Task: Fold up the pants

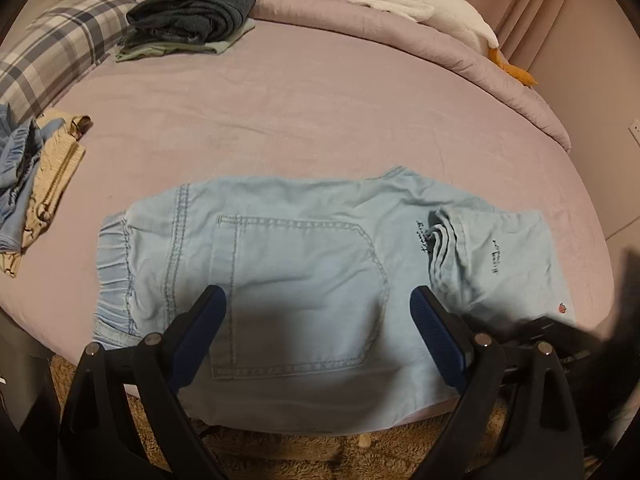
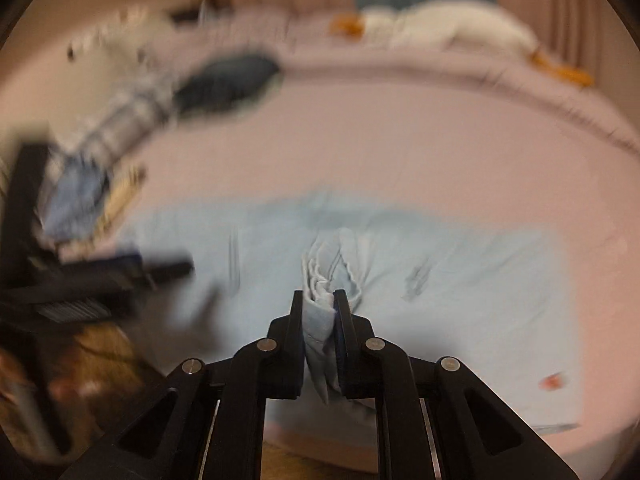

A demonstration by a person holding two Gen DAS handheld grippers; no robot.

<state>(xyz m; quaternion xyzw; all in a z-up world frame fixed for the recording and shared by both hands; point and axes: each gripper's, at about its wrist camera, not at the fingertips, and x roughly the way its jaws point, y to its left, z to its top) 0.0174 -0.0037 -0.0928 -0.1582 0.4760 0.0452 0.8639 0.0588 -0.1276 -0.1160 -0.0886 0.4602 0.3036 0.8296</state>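
Note:
Light blue denim pants (image 1: 304, 256) lie flat on the pink bed, back pocket up, elastic waistband at the left, legs folded back at the right. My left gripper (image 1: 318, 312) is open and empty, hovering above the pocket near the bed's front edge. In the blurred right wrist view, my right gripper (image 2: 318, 300) is shut on a bunched fold of the pants (image 2: 440, 280), several layers pinched between the jaws. The right gripper's dark body shows blurred at the right edge of the left wrist view (image 1: 560, 332).
A stack of folded dark and green clothes (image 1: 192, 16) sits at the back left beside a plaid pillow (image 1: 60, 52). Blue and beige garments (image 1: 32, 176) lie at the left edge. A white plush goose (image 1: 408, 0) rests on the rolled quilt. Brown carpet (image 1: 320, 452) lies below the bed.

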